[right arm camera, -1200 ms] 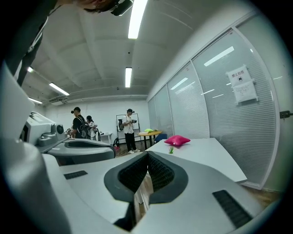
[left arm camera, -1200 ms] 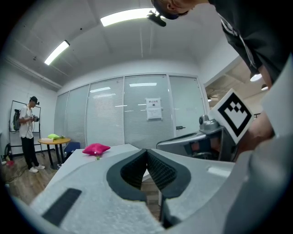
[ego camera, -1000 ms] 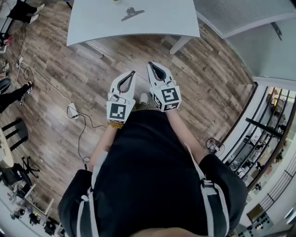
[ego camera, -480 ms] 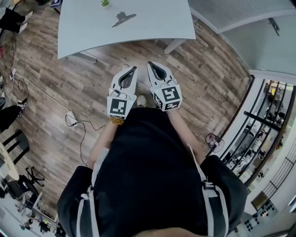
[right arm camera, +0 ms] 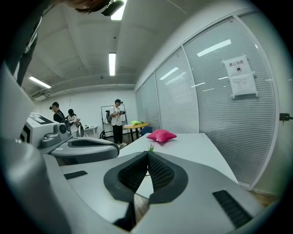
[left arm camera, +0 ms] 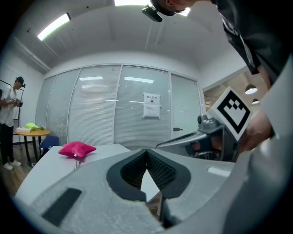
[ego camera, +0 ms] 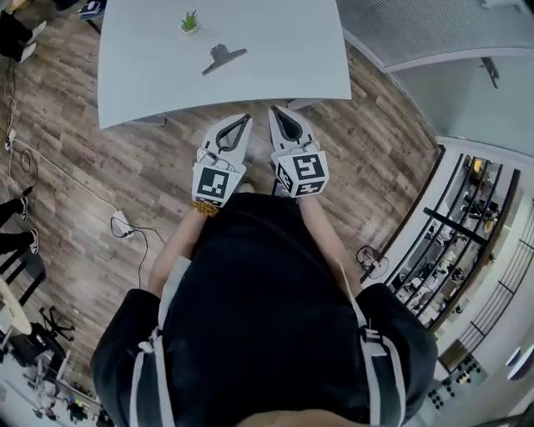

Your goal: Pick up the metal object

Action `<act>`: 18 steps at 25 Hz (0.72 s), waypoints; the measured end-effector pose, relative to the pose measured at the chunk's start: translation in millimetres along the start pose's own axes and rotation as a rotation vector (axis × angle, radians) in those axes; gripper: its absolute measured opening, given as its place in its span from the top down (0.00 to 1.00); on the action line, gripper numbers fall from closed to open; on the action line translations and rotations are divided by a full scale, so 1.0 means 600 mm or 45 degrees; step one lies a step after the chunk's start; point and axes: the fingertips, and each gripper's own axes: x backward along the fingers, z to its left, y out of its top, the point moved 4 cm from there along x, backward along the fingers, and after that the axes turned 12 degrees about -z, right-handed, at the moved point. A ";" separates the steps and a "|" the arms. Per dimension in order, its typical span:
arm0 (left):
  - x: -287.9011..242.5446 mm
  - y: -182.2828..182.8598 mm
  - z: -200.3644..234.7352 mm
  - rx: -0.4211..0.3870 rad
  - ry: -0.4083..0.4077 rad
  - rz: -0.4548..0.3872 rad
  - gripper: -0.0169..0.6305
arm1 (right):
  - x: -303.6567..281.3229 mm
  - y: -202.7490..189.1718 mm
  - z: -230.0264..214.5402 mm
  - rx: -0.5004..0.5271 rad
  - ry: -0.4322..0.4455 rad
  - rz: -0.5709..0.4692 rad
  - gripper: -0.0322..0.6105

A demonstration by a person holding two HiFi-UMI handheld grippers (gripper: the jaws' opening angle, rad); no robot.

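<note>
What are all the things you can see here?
table: one, light grey, ahead of the person
metal clip: one, silver-grey, lying on the table
plant: one, green in a white pot, on the table beyond the clip
cushion: one, pink, on the table past the plant
cable: one, with a white box, on the wood floor to the left
notice: one, white, on the glass wall
people: at least three, far back in the room
left tool: one, white, shut and empty, near the table's edge
right tool: one, white, shut and empty, beside the left tool
</note>
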 end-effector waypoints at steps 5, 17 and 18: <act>-0.018 -0.014 0.102 -0.005 0.056 0.040 0.96 | -0.100 0.007 -0.006 -0.005 0.035 0.015 0.95; -0.088 -0.039 0.288 -0.055 0.088 0.132 0.96 | -0.238 0.017 -0.117 -0.087 -0.132 -0.029 0.95; -0.094 -0.039 0.293 -0.061 0.092 0.139 0.96 | -0.238 0.008 -0.131 -0.096 -0.153 -0.014 0.95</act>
